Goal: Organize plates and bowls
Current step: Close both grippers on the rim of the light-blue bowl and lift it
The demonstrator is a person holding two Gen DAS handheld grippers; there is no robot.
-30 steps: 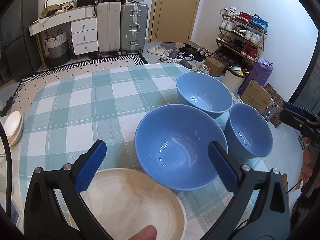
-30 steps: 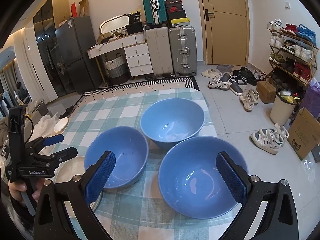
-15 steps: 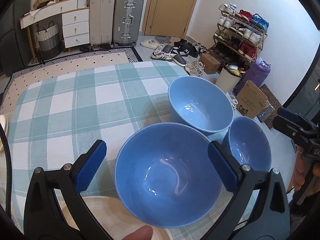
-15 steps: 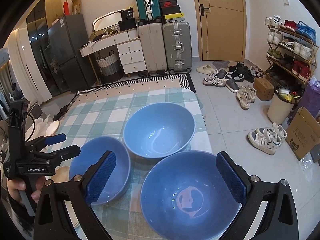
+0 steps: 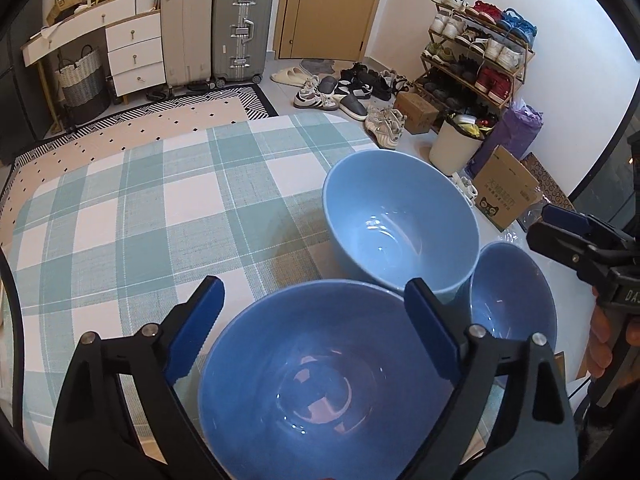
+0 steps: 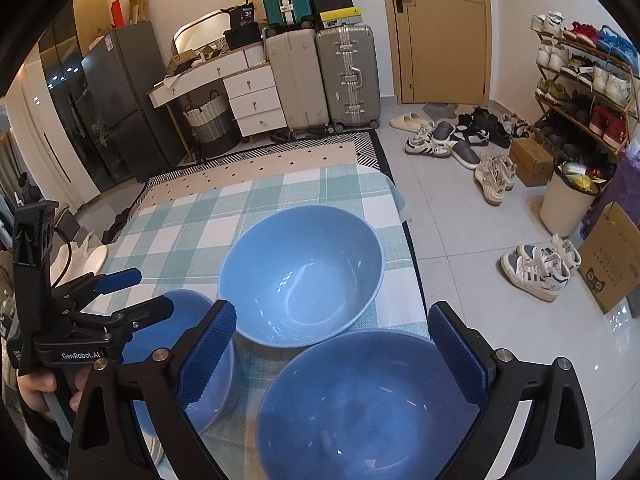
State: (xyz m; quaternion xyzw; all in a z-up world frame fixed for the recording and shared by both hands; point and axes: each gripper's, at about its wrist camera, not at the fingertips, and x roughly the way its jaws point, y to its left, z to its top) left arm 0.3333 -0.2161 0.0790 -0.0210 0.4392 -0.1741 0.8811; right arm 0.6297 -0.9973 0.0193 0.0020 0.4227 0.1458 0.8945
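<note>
Three blue bowls stand close together on the checked tablecloth (image 5: 140, 216). In the left wrist view my left gripper (image 5: 316, 328) is open, its fingers either side of the near left bowl (image 5: 320, 384). The far bowl (image 5: 400, 224) and the right bowl (image 5: 516, 300) lie beyond it. In the right wrist view my right gripper (image 6: 332, 356) is open over the right bowl (image 6: 360, 408). The far bowl (image 6: 300, 276) is ahead, the left bowl (image 6: 192, 364) beside it under the left gripper (image 6: 132, 296).
White plates (image 6: 96, 258) sit at the table's left edge. The table's right edge (image 6: 412, 264) drops to a tiled floor with shoes, a bin (image 6: 568, 200) and a cardboard box (image 6: 612, 260). Suitcases and drawers stand at the back wall.
Both grippers moved forward and down over their bowls. The cream plate near the left gripper has passed out of view. The jaws stayed open.
</note>
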